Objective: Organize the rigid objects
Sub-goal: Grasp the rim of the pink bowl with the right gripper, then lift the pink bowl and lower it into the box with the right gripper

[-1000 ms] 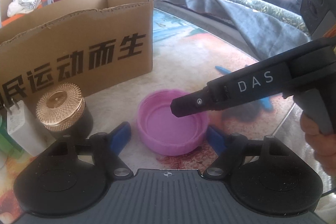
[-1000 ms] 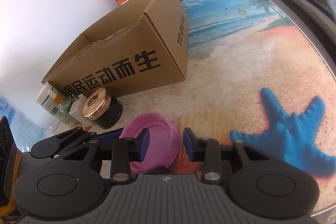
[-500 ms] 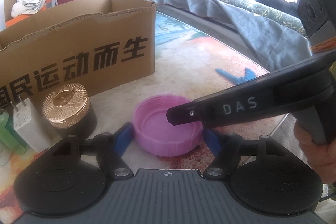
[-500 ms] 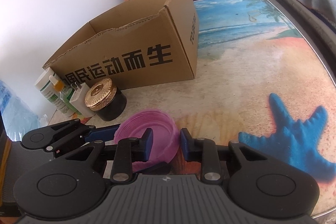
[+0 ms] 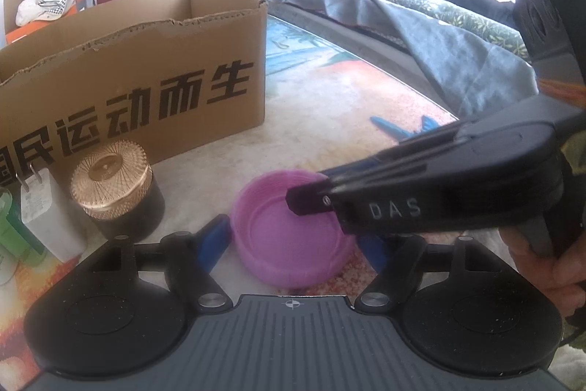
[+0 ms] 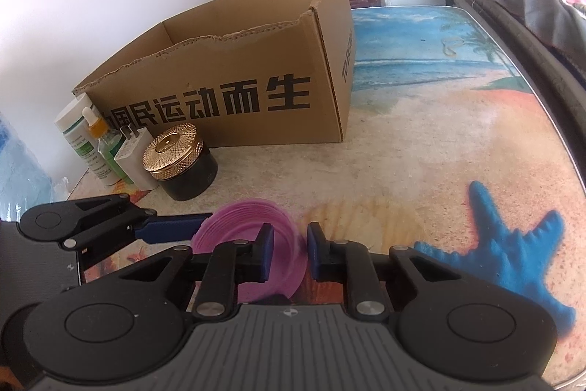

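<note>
My left tool (image 5: 293,240) is spread wide around the pink lid (image 5: 293,233), which sits rim-up on the counter (image 5: 329,120) near the cardboard box (image 5: 146,72). My right tool (image 6: 289,253) straddles the lid's wall, fingers (image 6: 265,251) part-spread; whether they touch it, I cannot tell.

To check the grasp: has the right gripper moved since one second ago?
Yes. The right gripper narrowed inward around the wall of the pink lid.
</note>
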A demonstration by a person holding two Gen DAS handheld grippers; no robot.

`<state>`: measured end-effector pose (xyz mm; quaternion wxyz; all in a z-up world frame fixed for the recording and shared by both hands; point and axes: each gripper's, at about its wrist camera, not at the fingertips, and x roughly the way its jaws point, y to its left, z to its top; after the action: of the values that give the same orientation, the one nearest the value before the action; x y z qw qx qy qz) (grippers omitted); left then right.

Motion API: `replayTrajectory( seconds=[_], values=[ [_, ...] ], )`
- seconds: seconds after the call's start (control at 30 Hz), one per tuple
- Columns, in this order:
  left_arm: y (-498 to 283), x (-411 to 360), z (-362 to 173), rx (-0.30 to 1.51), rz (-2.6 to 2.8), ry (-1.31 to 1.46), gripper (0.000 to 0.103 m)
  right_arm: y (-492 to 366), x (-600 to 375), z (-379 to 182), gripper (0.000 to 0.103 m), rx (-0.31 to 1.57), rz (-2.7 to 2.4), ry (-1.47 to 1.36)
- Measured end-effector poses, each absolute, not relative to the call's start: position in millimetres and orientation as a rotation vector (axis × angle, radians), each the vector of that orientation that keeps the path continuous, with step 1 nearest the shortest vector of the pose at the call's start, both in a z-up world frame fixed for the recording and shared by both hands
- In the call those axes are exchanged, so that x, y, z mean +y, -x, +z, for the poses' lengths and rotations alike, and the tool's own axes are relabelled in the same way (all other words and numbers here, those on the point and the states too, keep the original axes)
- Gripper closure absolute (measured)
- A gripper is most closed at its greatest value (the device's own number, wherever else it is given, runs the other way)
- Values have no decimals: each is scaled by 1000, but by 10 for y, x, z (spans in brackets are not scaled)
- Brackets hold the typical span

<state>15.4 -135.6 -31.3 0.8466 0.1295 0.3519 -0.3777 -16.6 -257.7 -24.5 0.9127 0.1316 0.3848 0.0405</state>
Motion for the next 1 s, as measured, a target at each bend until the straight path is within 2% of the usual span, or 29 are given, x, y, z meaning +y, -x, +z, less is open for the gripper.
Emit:
replayTrajectory(
  seconds=[0.1, 0.23, 0.3, 1.0],
  values=[
    [-189, -1392, -341, 742, -797, -292, 22, 166, -2577, -244, 83, 790, 83, -270],
    [-189, -1421, -376, 737, -797, -299, 25, 171, -2587, -247, 88, 787, 92, -285],
    [-176, -1420, -374, 729, -790, -301, 29, 180, -2585, -243, 88, 782, 97, -290],
    [-124, -1324, -370, 731, -774, -308, 29, 206, -2493, -256, 88, 796, 137, -273]
  ],
)
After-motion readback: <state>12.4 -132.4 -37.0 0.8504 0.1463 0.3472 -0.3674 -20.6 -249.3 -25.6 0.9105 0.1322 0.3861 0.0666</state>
